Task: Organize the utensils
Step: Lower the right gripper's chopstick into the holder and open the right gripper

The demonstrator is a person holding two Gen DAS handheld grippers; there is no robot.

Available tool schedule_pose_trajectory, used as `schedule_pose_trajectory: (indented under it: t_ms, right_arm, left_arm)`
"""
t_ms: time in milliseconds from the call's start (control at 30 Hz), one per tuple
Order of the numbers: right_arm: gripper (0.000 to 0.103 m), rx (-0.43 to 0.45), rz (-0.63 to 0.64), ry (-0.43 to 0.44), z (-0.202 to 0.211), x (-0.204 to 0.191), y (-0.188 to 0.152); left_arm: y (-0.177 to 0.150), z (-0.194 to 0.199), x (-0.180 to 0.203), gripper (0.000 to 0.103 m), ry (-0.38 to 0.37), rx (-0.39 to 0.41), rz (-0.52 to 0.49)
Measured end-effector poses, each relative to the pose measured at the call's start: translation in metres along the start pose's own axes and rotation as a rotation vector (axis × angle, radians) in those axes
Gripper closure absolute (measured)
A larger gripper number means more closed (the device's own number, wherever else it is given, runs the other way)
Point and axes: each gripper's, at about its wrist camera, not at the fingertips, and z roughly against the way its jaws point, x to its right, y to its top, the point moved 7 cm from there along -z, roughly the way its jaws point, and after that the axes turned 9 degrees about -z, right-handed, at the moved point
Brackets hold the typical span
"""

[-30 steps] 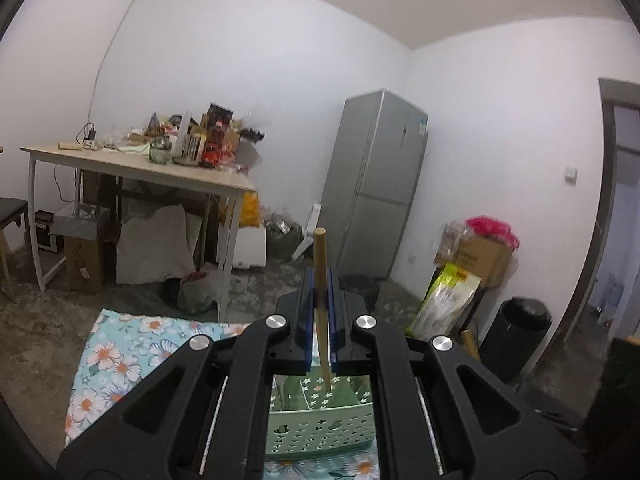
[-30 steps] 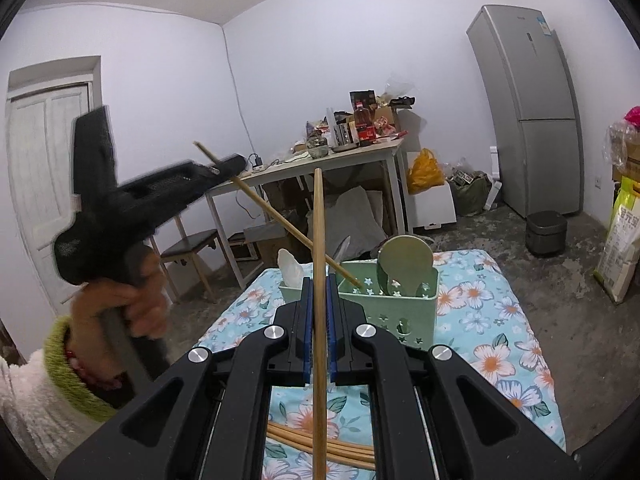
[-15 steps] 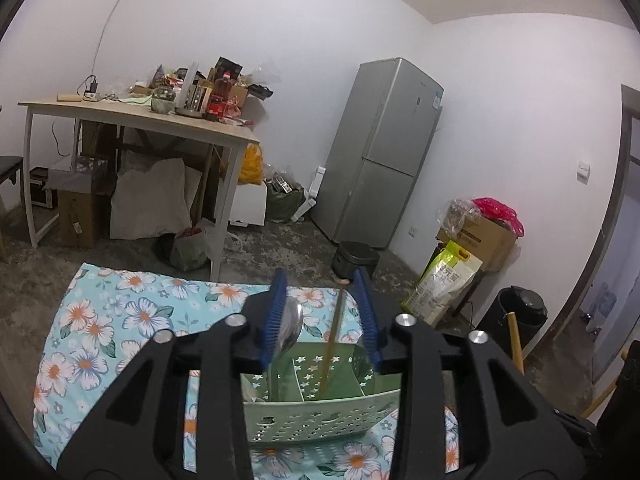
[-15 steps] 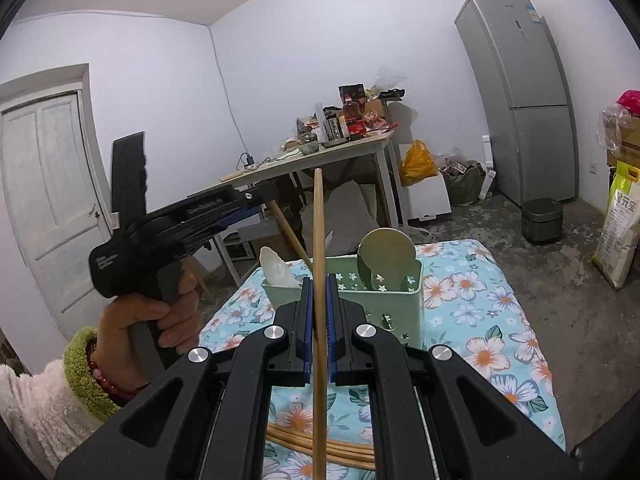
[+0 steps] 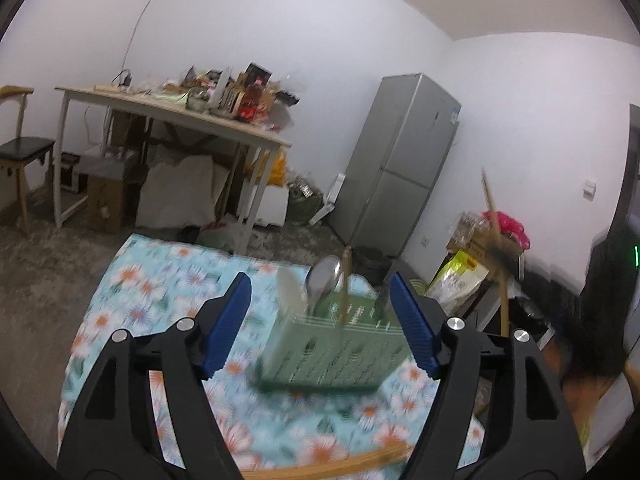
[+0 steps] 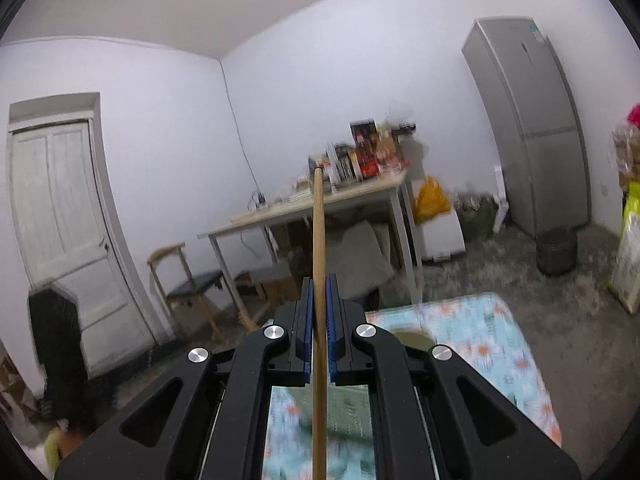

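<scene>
My left gripper is opening, its blue pads wide apart with nothing pressed between them. Beyond it the green utensil caddy stands on the floral cloth. In the caddy are a wooden chopstick, a metal spoon and a white spoon. More chopsticks lie at the near edge. My right gripper is shut on one upright chopstick. The caddy shows blurred below its fingers. In the left wrist view that held chopstick rises at the right.
A cluttered wooden table and a grey fridge stand at the back walls. A chair and a white door are on the left. A dark pot and bags sit on the floor.
The left gripper let go of its chopstick, which now stands in the caddy, then opened wide and drew back. The right gripper rose with its chopstick, so the caddy sank under its fingers.
</scene>
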Motion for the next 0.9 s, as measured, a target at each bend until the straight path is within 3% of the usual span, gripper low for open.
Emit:
schedule_pose_trajectory:
  t_ms: [200, 367, 567, 900]
  right_arm:
    - [0.097, 0.093, 0.033, 0.019, -0.037, -0.015, 0.030]
    - [0.097, 0.158, 0.037, -0.001, -0.069, -0.020, 0.042]
    - [0.097, 0.211, 0.053, -0.079, -0.105, -0.014, 0.038]
    - [0.097, 0.181, 0.129, -0.192, -0.146, -0.006, 0.004]
  left_arm:
    - [-0.054, 0.013, -0.023, 0.034, 0.016, -0.130, 0.035]
    - [-0.079, 0.021, -0.049, 0.034, 0.046, -0.182, 0.093]
    - [-0.085, 0.026, -0.067, 0.034, 0.072, -0.189, 0.112]
    - [-0.088, 0.026, -0.086, 0.034, 0.082, -0.184, 0.142]
